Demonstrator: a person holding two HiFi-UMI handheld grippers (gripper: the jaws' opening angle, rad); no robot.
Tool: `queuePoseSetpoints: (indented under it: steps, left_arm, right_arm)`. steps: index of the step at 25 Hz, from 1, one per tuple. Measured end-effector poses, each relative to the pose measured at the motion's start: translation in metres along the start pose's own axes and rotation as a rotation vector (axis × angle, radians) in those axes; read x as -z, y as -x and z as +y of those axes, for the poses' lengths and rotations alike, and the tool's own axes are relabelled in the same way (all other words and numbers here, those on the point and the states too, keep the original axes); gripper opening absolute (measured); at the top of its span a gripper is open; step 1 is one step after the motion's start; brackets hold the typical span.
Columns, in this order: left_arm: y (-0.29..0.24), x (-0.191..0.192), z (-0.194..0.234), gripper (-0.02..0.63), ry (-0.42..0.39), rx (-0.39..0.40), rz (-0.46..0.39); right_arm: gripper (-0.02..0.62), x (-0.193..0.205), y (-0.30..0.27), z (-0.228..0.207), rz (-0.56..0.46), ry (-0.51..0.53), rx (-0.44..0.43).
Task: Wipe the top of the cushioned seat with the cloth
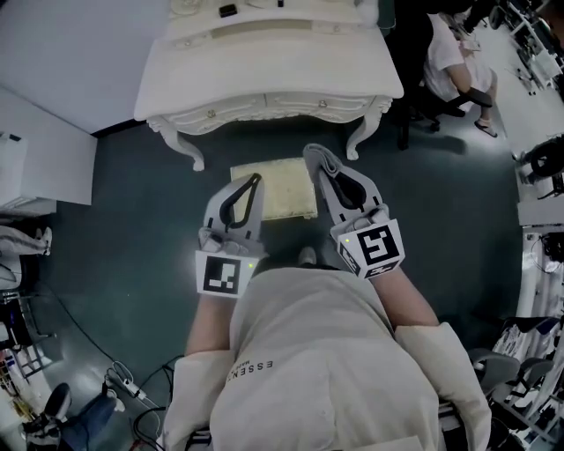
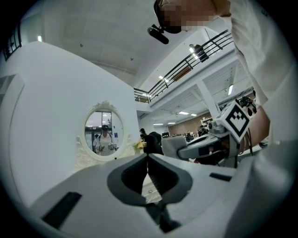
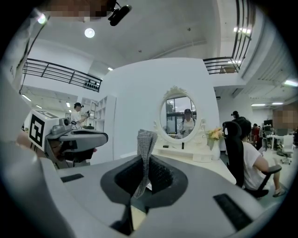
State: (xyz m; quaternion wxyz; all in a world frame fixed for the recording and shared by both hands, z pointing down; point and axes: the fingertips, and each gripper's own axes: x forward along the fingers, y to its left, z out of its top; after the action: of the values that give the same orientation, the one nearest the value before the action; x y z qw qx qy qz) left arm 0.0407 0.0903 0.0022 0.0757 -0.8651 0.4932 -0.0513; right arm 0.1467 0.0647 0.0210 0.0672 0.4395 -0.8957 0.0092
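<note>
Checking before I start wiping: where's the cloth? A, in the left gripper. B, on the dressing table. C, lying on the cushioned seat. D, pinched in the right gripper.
D: the right gripper view shows the gray cloth clamped in the jaws of the right gripper; the left gripper holds nothing.

The left gripper point(image 1: 254, 179) and right gripper point(image 1: 315, 154) cover side edges of the cushioned seat point(image 1: 275, 189); the head view's top edge cuts off the tabletop point(image 1: 282, 53), whose dark items point(image 1: 227, 11) are too small to tell

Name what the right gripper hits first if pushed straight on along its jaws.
The right gripper likely meets the white dressing table, near its oval mirror; depth is unclear.
</note>
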Motion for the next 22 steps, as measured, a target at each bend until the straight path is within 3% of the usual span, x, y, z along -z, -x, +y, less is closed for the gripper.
queuePoseSetpoints:
  steps: [22]
  left_arm:
    - [0.001, 0.006, -0.009, 0.003, 0.005, -0.045, 0.016]
  right_arm:
    - [0.028, -0.007, 0.021, -0.002, -0.059, 0.019, -0.006]
